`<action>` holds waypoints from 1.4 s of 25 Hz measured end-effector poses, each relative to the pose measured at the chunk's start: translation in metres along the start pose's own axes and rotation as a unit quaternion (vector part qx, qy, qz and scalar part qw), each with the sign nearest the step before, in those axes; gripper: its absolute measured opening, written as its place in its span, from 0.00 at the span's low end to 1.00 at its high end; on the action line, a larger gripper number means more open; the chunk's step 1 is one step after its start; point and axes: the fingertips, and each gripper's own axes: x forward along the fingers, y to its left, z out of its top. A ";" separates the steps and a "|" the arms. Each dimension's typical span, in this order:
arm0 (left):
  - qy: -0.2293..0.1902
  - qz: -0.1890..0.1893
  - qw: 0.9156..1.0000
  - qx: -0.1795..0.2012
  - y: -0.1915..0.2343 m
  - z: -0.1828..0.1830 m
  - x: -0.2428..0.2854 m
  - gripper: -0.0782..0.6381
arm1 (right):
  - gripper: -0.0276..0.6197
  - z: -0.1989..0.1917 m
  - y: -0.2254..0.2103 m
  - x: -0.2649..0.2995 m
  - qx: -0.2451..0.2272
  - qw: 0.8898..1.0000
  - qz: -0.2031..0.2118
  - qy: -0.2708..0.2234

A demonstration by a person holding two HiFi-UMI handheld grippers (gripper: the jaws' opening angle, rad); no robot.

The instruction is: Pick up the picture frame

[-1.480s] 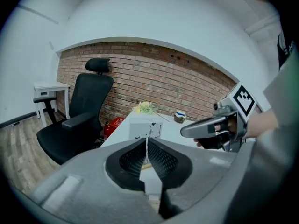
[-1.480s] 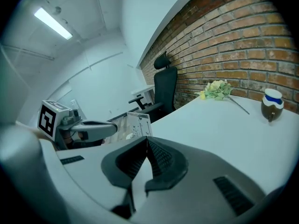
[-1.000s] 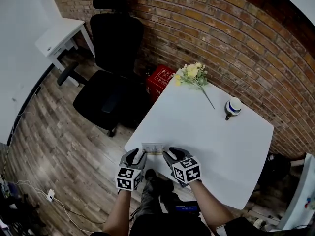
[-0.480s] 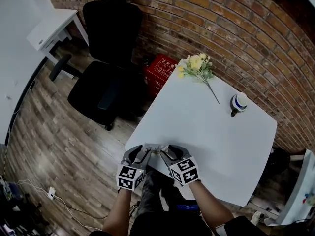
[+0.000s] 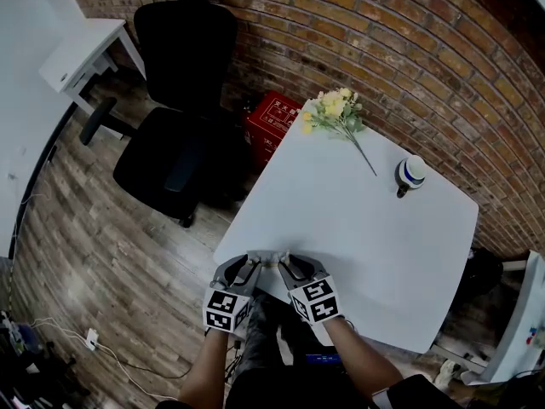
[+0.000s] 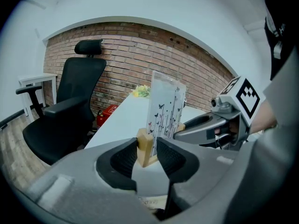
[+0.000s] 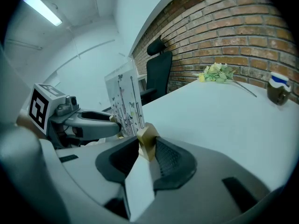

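Picture frame (image 6: 163, 107), loosely flanked earlier, is pinched endwise by closing left gripper (image 6: 148, 154) and right gripper (image 7: 145, 149).

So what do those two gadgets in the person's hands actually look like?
The left tool and right tool each have a smooth grey plastic body ending in two curved jaws lined with black ribbed pads. A white cube with black square markers sits on each. No cables show. The forearms are bare. Their jaws are closing, the picture frame between them.
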 end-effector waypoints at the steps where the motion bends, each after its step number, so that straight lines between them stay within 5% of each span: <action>1: 0.001 0.000 1.000 0.000 -0.001 0.000 -0.001 0.30 | 0.22 0.000 0.000 0.000 0.001 1.000 0.000 0.000; 8: -0.001 -0.004 1.000 0.008 -0.005 0.008 -0.008 0.28 | 0.22 0.010 0.000 -0.011 0.002 1.000 0.007 -0.003; 24: -0.076 -0.012 0.996 0.049 -0.033 0.104 -0.035 0.26 | 0.21 0.090 -0.006 -0.073 -0.001 0.997 0.008 -0.071; 35: -0.072 -0.007 0.996 0.046 -0.050 0.106 -0.039 0.26 | 0.21 0.088 -0.008 -0.092 -0.010 0.997 0.001 -0.072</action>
